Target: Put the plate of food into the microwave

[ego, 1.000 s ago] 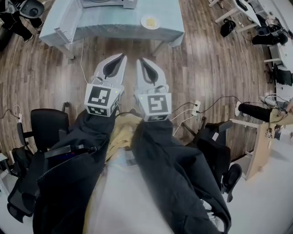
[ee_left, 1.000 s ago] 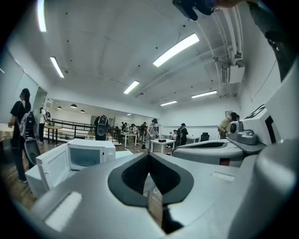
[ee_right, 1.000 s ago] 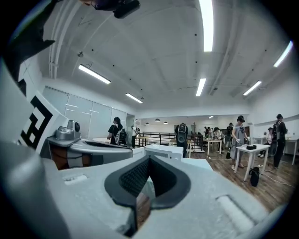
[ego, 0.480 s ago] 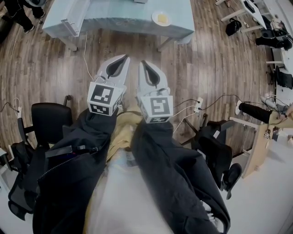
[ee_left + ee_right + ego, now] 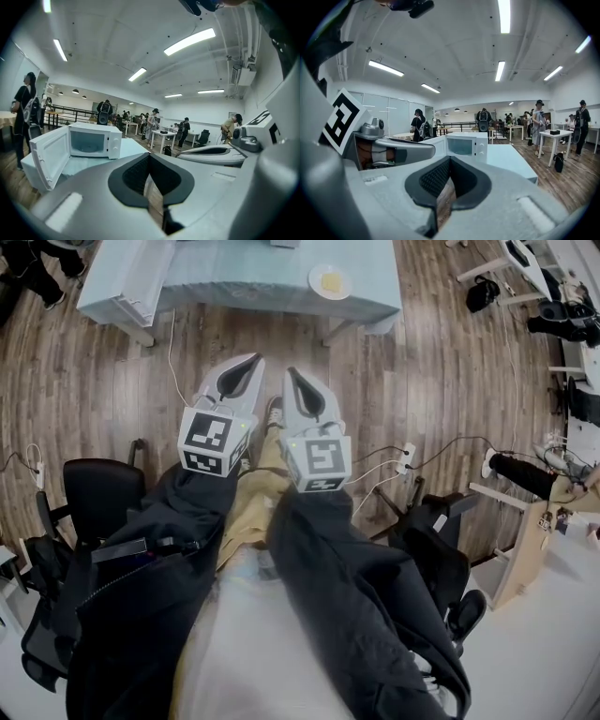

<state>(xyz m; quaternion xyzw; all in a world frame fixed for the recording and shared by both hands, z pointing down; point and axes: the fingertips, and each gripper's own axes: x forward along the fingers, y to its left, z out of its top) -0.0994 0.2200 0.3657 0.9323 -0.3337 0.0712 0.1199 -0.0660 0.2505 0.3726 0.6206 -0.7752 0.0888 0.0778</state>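
While the two tools hang side by side in the middle of the head view, I read the left gripper (image 5: 150, 155) as closed. Its dark ribbed pads meet at the tips with nothing between them. The right gripper (image 5: 450, 159) is the same: jaws together, empty. Both point toward the top of the frame.

The holder's dark jacket sleeves (image 5: 159, 549) fill the lower half behind them. A black office chair (image 5: 98, 491) sits at middle left and another dark chair (image 5: 433, 545) at right. Thin white cables (image 5: 375, 465) trail just right of the right gripper. Open brown plank floor (image 5: 441, 381) separates the tips from the long table draped in pale blue cloth (image 5: 234, 282) along the top edge.

The small round white plate of yellow food (image 5: 330, 281) lies flat and face up near the table's right end, well apart from both grippers. Being round, it shows no long axis. In the left gripper view, the white boxy microwave (image 5: 93, 139) stands at centre left, long side across the frame. Its cavity faces me and its door (image 5: 47, 157) is swung open leftward.
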